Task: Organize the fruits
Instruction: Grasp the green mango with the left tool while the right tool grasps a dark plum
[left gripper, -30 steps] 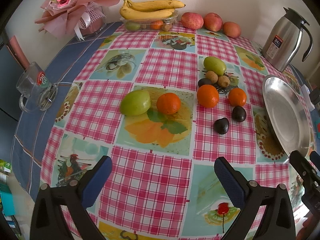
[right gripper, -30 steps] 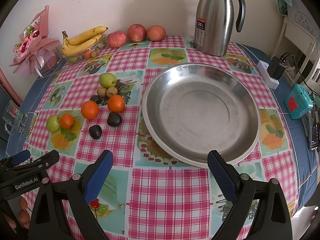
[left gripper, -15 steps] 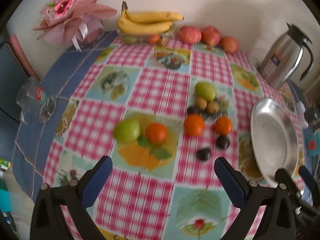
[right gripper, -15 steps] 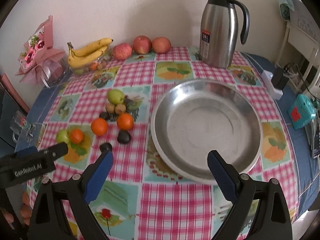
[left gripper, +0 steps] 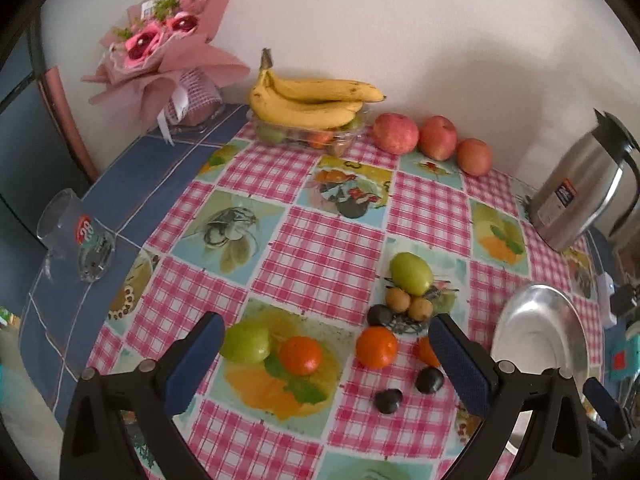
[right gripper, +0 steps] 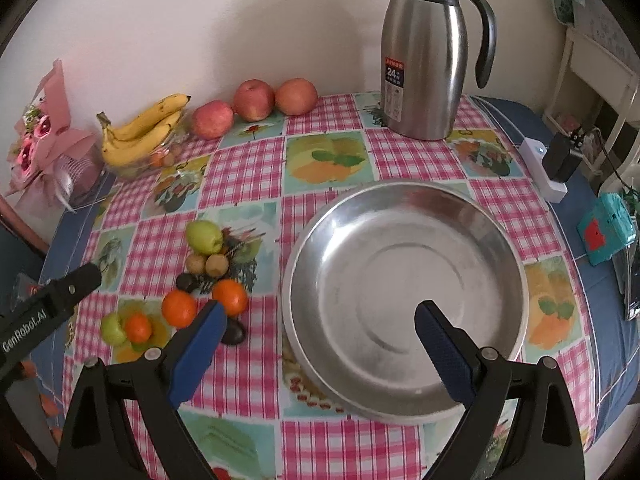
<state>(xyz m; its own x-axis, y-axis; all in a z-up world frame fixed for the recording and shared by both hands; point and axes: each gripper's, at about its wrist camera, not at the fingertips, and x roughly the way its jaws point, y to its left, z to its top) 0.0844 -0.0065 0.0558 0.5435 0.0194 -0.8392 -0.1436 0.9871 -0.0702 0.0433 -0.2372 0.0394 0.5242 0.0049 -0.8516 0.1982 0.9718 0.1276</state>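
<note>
Both tools have pulled back and risen over the last second, so we now see more of the counter (left gripper: 344, 236) and the wall behind it. Our left tool (left gripper: 324, 352) hangs with its jaws spread wide and holding nothing, above a green fruit (left gripper: 246, 342) and an orange (left gripper: 301, 355) that sit touching on the checked oilcloth. Our right tool (right gripper: 318, 334) is likewise wide apart and empty, over the near rim of the steel dish (right gripper: 404, 296), which holds no fruit yet. Near the dish's left side lies the loose cluster: a second green fruit (right gripper: 204, 237), two small tan fruits (right gripper: 212, 265), two more oranges (right gripper: 180, 308) and a few dark, smooth ones (left gripper: 429, 380). We judge the sorting not yet begun. For the first pick we should come down straight over one round fruit, centre it between the ribbed blue pads (left gripper: 460, 360), and close gently; the waxy skins are slick and may roll off on the glossy cloth. Bananas (left gripper: 312, 104) and red apples (left gripper: 396, 133) wait by the wall.
</note>
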